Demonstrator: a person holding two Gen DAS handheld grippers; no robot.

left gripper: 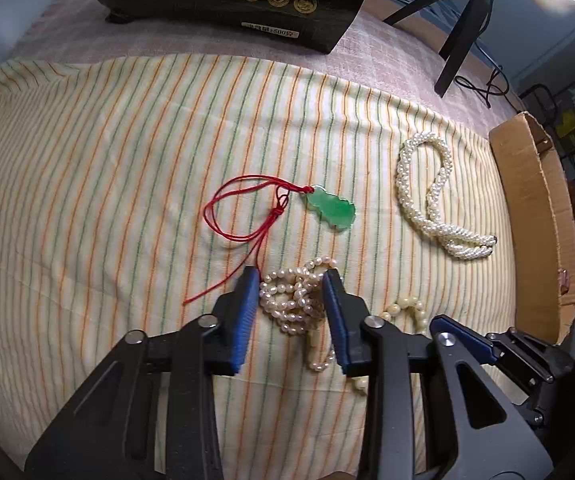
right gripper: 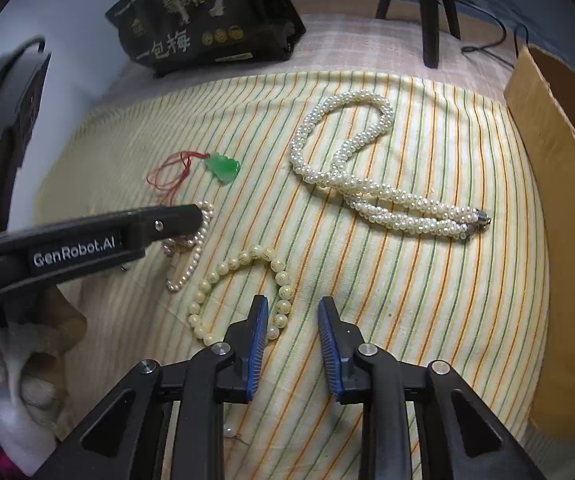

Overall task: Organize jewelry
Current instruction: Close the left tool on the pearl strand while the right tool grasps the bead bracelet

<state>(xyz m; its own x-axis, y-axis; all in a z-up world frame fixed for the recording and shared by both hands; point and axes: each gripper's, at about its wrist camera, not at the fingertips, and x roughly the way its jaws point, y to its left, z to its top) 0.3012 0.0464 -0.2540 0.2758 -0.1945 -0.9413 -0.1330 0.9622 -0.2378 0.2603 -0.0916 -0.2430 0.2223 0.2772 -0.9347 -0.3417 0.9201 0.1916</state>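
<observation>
My left gripper [left gripper: 289, 276] straddles the bunched pink pearl strand [left gripper: 293, 300] on the striped cloth [left gripper: 107, 160], jaws apart. My right gripper [right gripper: 293, 304] hangs open just right of the cream bead bracelet [right gripper: 243, 258].

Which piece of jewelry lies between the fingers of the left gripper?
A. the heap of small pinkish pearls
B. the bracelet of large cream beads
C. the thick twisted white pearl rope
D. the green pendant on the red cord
A: the left gripper is open, with its blue fingers on both sides of the heap of small pinkish pearls; the green pendant lies farther ahead.
</observation>
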